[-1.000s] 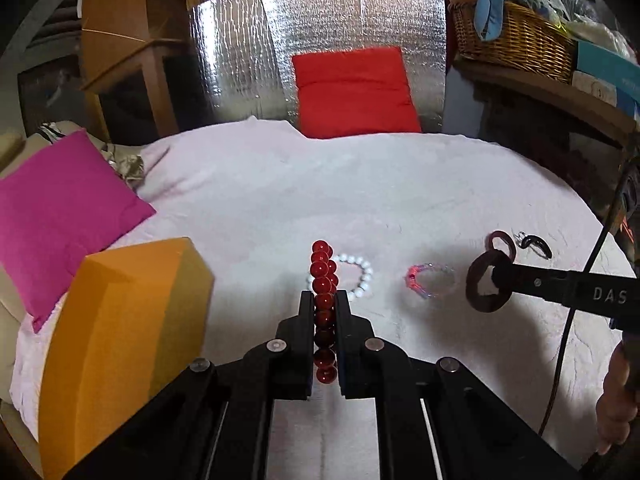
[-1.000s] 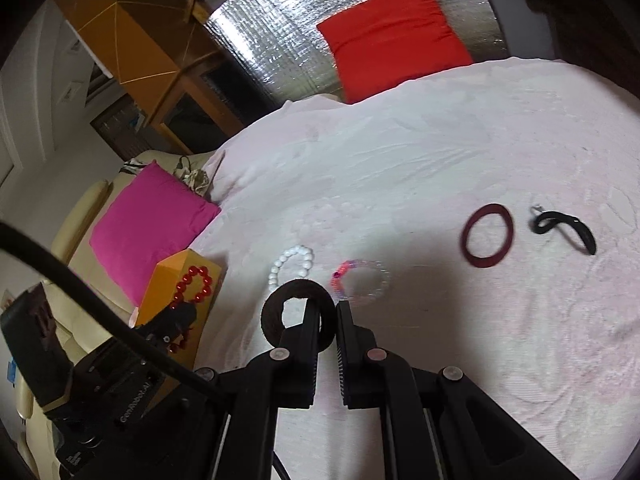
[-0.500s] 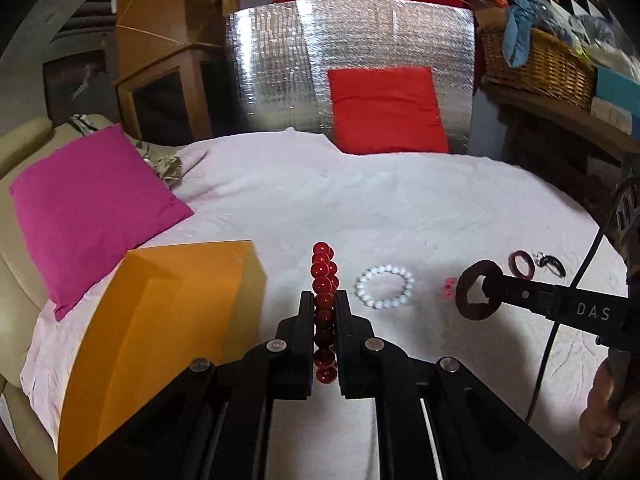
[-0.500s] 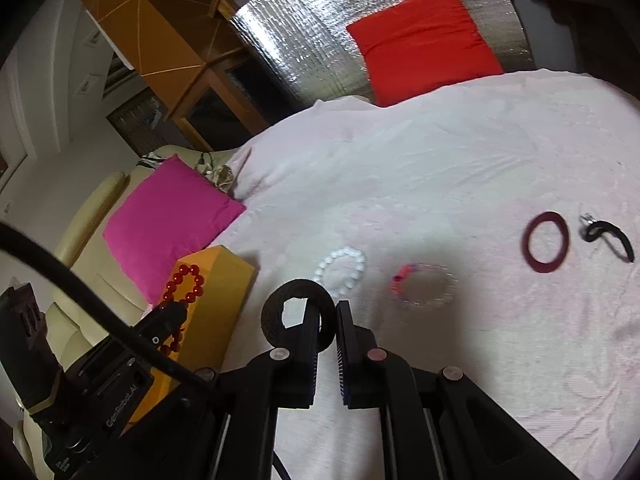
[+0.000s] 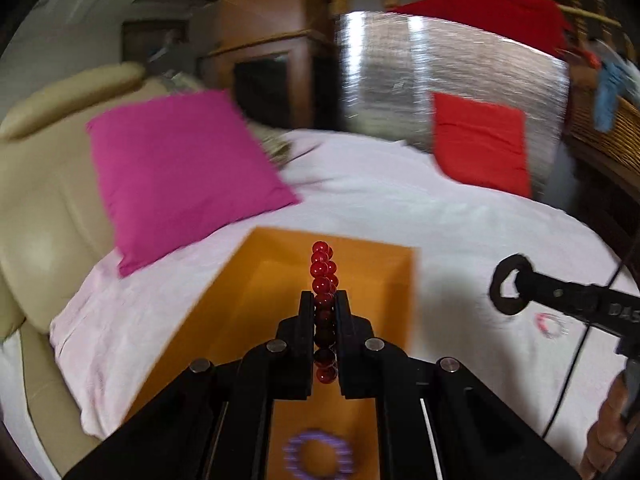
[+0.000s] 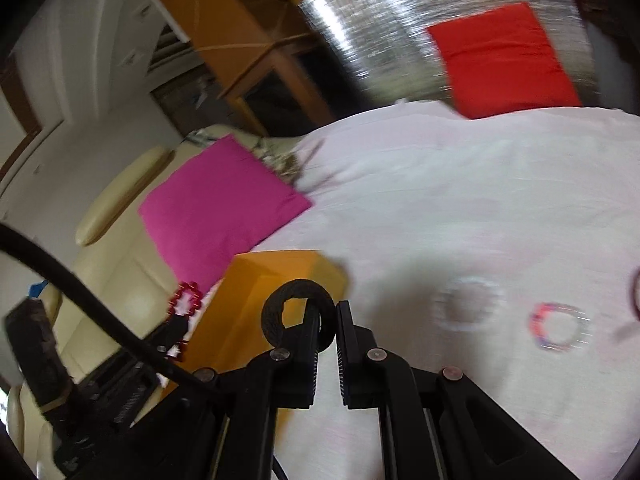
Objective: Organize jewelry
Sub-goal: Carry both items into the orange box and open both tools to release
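Note:
My left gripper is shut on a red bead bracelet, which stands upright between its fingers above the open orange box. A purple bead bracelet lies blurred inside the box, near its front. My right gripper is shut on a black fabric ring, just right of the orange box. The left wrist view shows that black ring hanging over the pale cloth. The left gripper and its red bracelet show at the left of the right wrist view.
A white bead bracelet, a pink and clear bracelet and a dark red ring lie on the pale bedspread. A magenta cushion lies left of the box, a red cushion at the back.
Both grippers have swung left, each keeping its hold. The orange box went from my left to directly under the red bracelet, and the loose bracelets slid to the right.

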A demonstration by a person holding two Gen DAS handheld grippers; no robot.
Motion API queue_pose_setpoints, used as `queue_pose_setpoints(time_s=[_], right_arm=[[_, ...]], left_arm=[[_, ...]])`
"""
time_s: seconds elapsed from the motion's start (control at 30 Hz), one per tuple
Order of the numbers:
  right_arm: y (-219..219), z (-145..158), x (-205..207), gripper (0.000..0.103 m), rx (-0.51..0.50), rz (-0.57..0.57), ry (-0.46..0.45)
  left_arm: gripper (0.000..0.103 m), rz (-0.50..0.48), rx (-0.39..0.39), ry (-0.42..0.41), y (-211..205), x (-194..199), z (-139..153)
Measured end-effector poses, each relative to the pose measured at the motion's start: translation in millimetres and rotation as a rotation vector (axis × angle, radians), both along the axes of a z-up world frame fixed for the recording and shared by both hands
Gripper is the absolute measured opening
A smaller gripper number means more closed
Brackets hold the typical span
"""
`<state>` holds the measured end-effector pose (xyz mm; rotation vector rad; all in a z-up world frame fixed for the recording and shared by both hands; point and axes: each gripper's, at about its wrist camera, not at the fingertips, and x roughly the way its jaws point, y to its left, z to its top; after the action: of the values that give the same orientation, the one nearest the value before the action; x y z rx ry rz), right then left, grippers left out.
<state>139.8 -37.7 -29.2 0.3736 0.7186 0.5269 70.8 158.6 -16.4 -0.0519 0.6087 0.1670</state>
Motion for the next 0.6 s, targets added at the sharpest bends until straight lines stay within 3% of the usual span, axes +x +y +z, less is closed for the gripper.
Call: queue_pose_setpoints(time_s=[0.1,0.3,0.47,0.57,0.6], right_arm=[[42.8,2.4,9.4,0.009,-0.027,0.071,-0.001],[118.6,-19.0,31.0,0.009,-0.152,0.136,0.040],[144.9,-43.2,45.4,0.011,-0.213,0.130,0.115],[143.1,-44.8,47.4,0.025,-0.218,0.119,0.124],[141.3,-42.8,47.9,0.033,-0.209,0.115,0.120]], left_arm=[[0.009,0.056,-0.015,0.064,30.7,7.3,-16.7],[0.010,0.054,-0.080,0.235,59.7,24.9,-57.1],[0.011,0.076,-0.068,0.293,64.4,31.1,-70.2],[0.035,0.092,-0.071,0.299,60.6,30.7,-68.2],[0.052,0.103,-0.070,0.293,60.2,30.4,-65.7]])
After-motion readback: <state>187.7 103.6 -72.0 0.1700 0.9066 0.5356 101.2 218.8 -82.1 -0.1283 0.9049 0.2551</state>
